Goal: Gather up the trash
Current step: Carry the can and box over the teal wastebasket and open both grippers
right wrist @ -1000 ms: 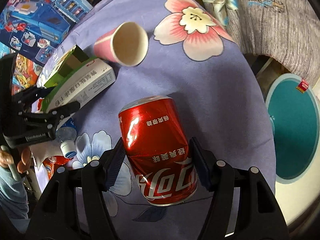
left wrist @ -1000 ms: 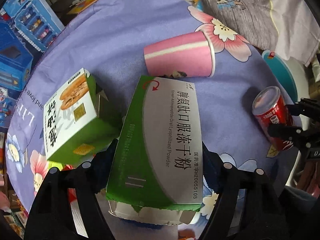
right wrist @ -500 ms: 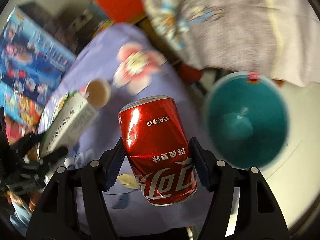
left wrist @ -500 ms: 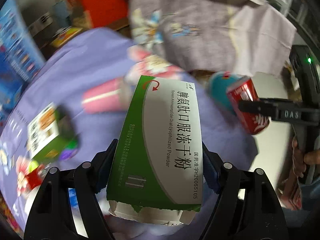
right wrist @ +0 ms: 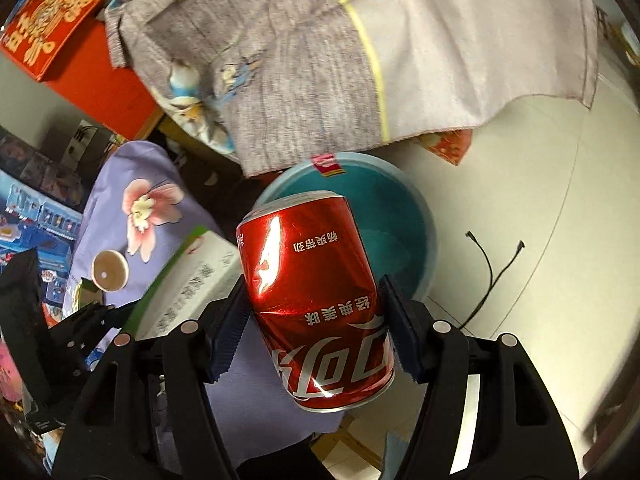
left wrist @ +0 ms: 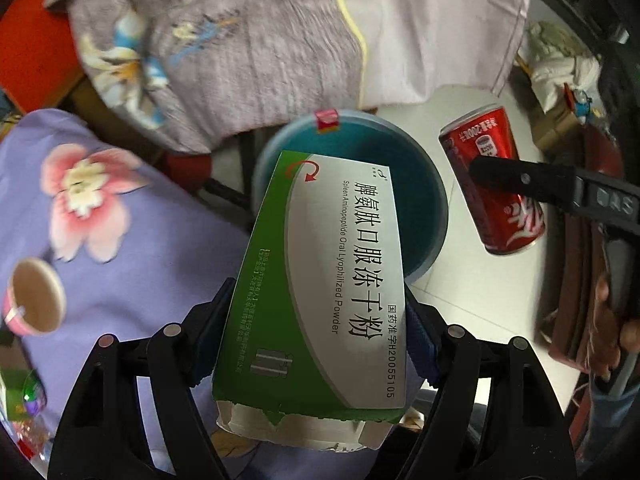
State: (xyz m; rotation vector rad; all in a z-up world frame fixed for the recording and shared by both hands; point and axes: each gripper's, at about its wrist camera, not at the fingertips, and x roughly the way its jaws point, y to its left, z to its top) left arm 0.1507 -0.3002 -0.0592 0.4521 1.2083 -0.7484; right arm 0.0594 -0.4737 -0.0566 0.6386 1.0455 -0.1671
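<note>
My left gripper (left wrist: 318, 320) is shut on a green and white medicine box (left wrist: 324, 280) and holds it in the air, its far end over the teal basin (left wrist: 428, 200) on the floor. My right gripper (right wrist: 312, 312) is shut on a red cola can (right wrist: 316, 304) and holds it in front of the same basin (right wrist: 404, 232). The can (left wrist: 492, 184) and a right gripper finger (left wrist: 528, 180) show at the right of the left wrist view. The box (right wrist: 192, 280) shows at the left of the right wrist view.
A pink paper cup (left wrist: 34, 296) lies on the purple flowered tablecloth (left wrist: 120, 272), also in the right wrist view (right wrist: 109, 276). Grey and white bedding (right wrist: 340, 52) hangs behind the basin. A black cable (right wrist: 492, 268) lies on the pale floor. Toy boxes (right wrist: 36, 216) stand at left.
Both grippers have swung right off the table with their loads. The basin on the floor has come under the box and the can, and the table has dropped to the left.
</note>
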